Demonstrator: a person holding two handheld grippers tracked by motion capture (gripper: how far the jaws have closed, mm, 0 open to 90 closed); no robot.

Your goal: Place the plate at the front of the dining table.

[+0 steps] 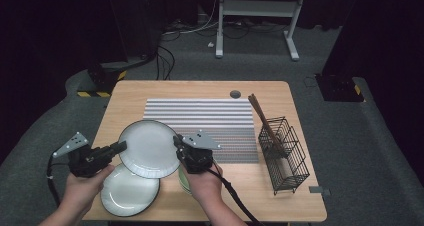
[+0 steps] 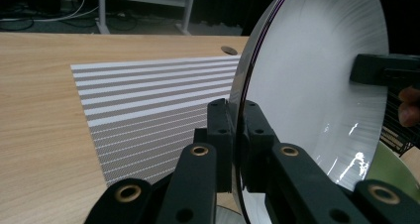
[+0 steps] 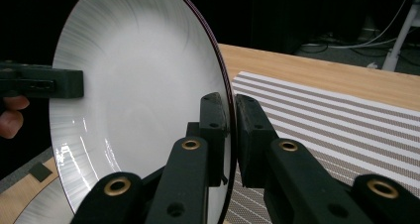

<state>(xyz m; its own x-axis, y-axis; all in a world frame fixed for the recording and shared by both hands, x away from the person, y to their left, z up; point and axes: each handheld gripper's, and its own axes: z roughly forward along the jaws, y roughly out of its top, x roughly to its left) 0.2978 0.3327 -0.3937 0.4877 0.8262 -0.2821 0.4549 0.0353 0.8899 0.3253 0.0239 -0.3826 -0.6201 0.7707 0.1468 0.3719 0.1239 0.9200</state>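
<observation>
A plate (image 1: 148, 147) hangs between both grippers, above a second plate (image 1: 127, 193), left of the rack (image 1: 285, 153).

The right tongs (image 3: 229, 135) are seen closed on the dark-edged rim of a white plate (image 3: 143, 80), one pad against its glossy inner face and the other behind the rim. The plate is held tilted up on edge, rising up and to the left of the tongs. Across the plate, at its far left rim, the left tongs (image 3: 74, 84) are clamped as well, with a fingertip (image 3: 12, 112) visible below them. To the right of the tongs, a striped placemat (image 3: 341, 130) is spread on the wooden counter (image 3: 307, 68).
</observation>
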